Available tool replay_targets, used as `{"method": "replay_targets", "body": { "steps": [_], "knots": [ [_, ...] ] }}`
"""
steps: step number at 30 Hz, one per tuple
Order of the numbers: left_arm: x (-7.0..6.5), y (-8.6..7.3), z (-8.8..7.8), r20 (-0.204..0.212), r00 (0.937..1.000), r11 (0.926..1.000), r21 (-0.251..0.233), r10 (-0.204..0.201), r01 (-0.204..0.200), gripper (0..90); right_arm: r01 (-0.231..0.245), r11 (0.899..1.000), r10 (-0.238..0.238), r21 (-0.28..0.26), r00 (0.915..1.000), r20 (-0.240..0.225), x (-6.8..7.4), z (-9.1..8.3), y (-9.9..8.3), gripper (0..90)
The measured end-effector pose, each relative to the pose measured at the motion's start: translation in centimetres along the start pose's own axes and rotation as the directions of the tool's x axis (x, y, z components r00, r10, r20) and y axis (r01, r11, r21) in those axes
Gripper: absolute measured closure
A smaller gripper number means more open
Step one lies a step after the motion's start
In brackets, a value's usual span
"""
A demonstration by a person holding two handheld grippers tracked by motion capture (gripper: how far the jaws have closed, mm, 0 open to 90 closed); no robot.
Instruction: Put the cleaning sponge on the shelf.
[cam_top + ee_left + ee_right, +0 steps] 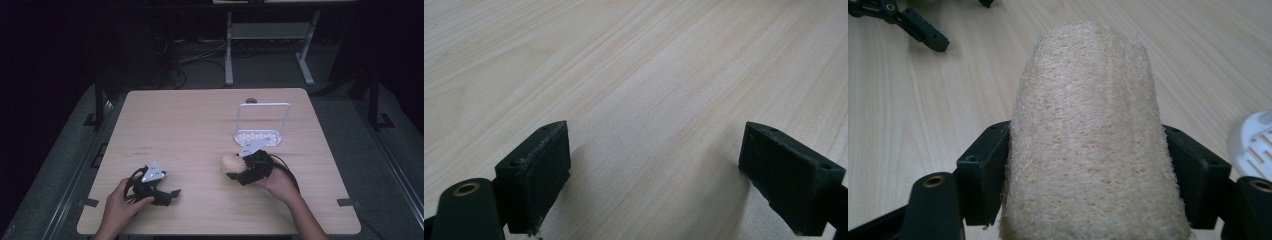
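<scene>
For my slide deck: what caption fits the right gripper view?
Right gripper clamps a tan loofah sponge above the wooden table.

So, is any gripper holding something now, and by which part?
The right gripper clamps the beige fibrous loofah sponge across its two sides, near one end. The left gripper holds nothing.

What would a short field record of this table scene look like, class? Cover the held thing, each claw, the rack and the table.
held thing: loofah sponge, beige and fibrous
right claw: shut on the loofah sponge, a pad pressing each side
left claw: open, nothing between its pads, low over the table
white rack: stands on the table beyond the right claw, wire loop upright over a perforated base
hands: one holds each claw
</scene>
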State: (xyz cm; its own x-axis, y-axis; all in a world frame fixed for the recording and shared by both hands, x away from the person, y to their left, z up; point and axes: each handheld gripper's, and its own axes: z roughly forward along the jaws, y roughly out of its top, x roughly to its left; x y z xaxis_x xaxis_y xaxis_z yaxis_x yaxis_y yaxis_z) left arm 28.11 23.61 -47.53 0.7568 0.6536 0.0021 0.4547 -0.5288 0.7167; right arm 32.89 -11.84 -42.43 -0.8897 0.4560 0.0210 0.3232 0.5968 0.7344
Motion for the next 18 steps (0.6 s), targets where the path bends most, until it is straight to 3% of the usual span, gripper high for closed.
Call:
{"method": "replay_targets", "body": {
  "steps": [18],
  "knots": [
    [0.0, 0.0, 0.0, -0.001, 1.0000, 1.0000, 0.000, 0.003, -0.003, 12.6, -0.040, 0.999, 0.043, -0.037, 0.9958, 0.081, -1.8, -2.3, -0.4, 27.4]
  ]
}}
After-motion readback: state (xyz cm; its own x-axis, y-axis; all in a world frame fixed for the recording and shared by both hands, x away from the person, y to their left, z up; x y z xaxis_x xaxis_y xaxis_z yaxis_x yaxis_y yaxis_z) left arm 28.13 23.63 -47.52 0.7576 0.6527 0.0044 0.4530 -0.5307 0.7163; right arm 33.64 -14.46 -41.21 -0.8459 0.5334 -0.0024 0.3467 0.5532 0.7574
